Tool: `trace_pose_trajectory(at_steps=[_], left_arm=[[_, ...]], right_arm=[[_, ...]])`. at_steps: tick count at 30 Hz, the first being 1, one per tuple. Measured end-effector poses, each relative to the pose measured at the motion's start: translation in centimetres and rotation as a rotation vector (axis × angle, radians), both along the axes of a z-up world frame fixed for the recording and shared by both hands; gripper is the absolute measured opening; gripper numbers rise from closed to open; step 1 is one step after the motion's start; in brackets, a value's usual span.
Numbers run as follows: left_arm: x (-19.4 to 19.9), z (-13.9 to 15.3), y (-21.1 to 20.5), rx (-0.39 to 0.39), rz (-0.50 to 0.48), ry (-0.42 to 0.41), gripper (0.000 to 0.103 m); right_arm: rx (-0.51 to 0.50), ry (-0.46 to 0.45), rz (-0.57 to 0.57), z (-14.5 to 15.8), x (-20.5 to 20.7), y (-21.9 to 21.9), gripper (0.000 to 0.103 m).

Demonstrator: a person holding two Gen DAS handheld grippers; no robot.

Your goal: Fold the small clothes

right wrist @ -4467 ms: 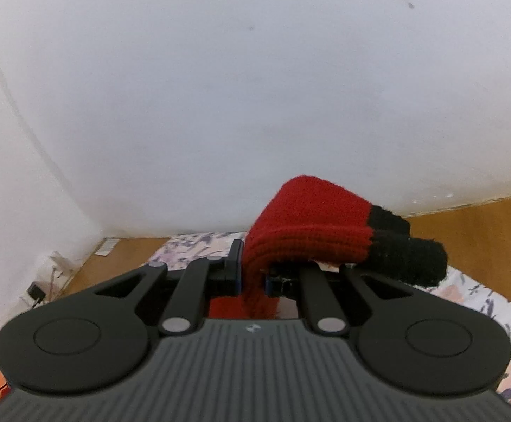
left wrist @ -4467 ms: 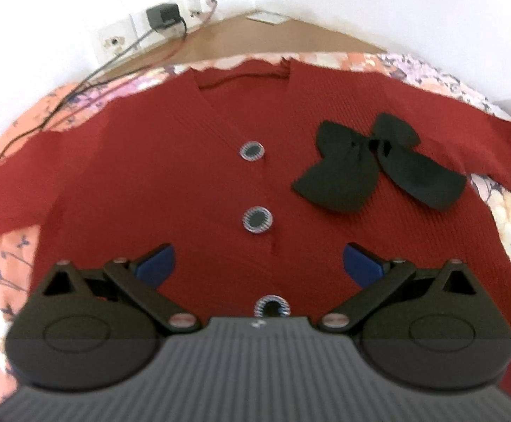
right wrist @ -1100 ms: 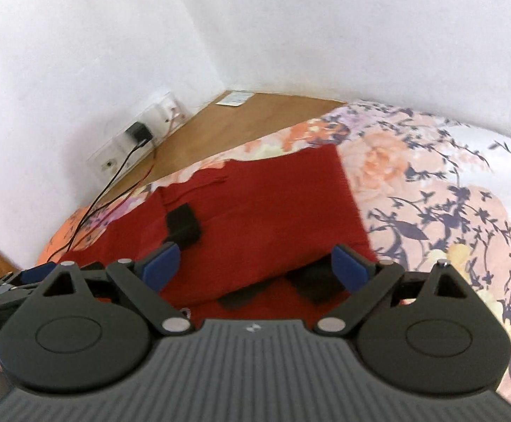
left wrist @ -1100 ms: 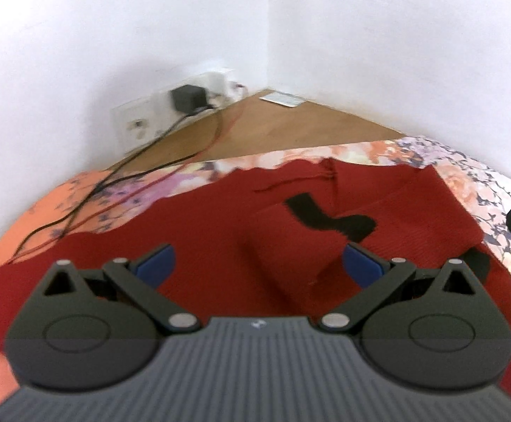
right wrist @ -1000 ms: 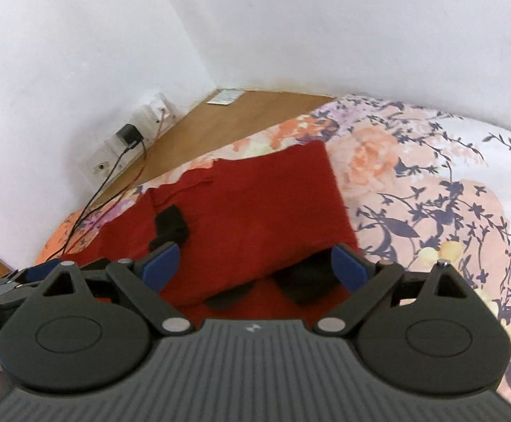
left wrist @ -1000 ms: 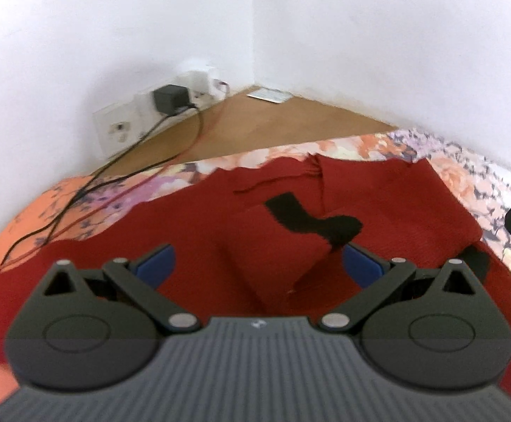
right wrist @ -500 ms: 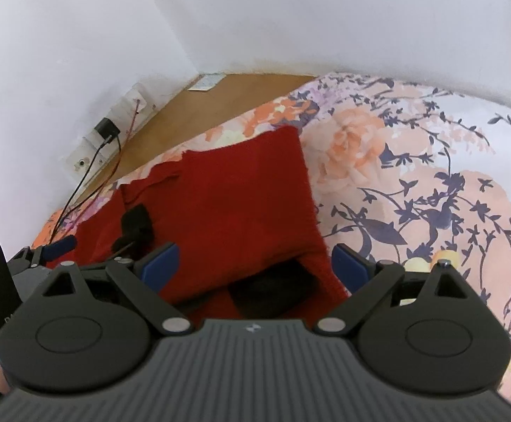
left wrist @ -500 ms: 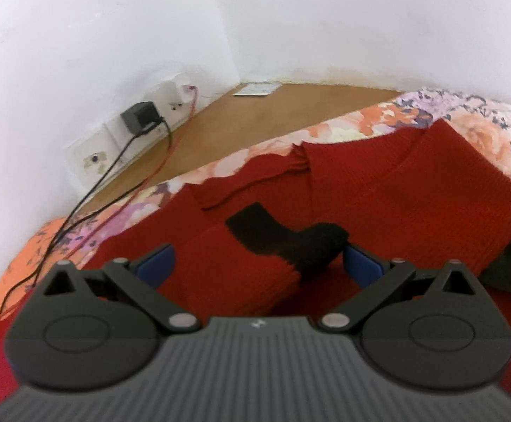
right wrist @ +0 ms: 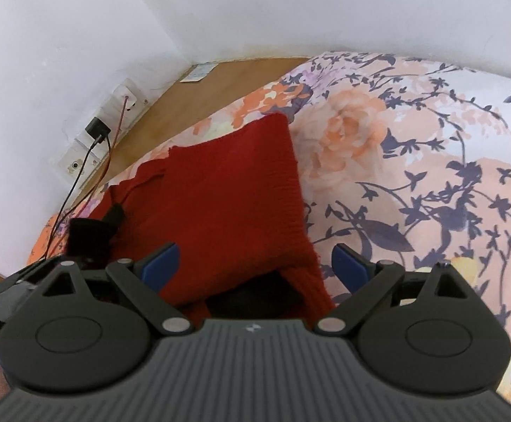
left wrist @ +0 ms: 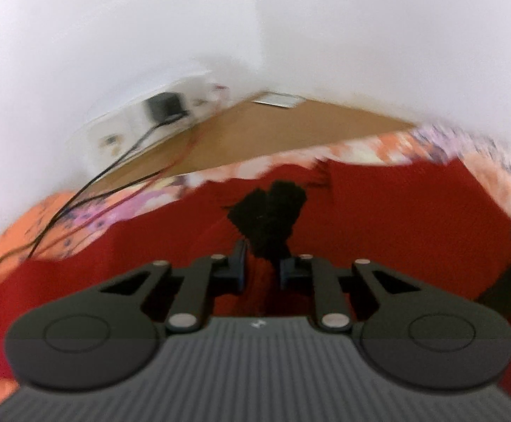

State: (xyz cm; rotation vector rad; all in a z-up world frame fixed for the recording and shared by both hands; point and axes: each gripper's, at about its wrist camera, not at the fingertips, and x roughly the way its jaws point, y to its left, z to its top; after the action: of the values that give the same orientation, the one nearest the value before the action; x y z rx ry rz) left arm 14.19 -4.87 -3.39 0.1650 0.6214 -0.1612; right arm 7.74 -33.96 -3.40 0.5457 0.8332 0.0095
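Observation:
A small red knit cardigan lies on a floral bedspread, its right side folded over the middle. My left gripper is shut on the red sleeve near its black cuff, which sticks up past the fingertips. The left wrist view is blurred. My right gripper is open and empty, hovering over the cardigan's near edge, where a black bow part peeks from under the fold. The left gripper with the black cuff shows at the left of the right wrist view.
The bed sits in a corner of white walls. A wall socket strip with a black charger and trailing cables is at the left. A strip of wooden floor runs between bed and wall, with a white card on it.
My left gripper has closed on the left sleeve by its black cuff and is moving with it. My right gripper stays open and has drifted slightly closer over the folded right side.

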Motion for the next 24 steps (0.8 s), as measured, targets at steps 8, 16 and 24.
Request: trace_pose_trajectory(at_steps=[8, 16, 24], left_arm=[[-0.6, -0.4, 7.5, -0.140, 0.203, 0.103, 0.025], [-2.0, -0.3, 11.5, -0.284, 0.171, 0.049, 0.066], [0.2, -1.2, 12.1, -0.284, 0.220, 0.064, 0.068]], right_arm=[[-0.001, 0.002, 0.017, -0.7, 1.2, -0.2, 0.097], [-0.021, -0.003, 0.053, -1.0, 3.1, 0.2, 0.097], [-0.097, -0.024, 0.064, -1.4, 5.9, 1.1, 0.096]])
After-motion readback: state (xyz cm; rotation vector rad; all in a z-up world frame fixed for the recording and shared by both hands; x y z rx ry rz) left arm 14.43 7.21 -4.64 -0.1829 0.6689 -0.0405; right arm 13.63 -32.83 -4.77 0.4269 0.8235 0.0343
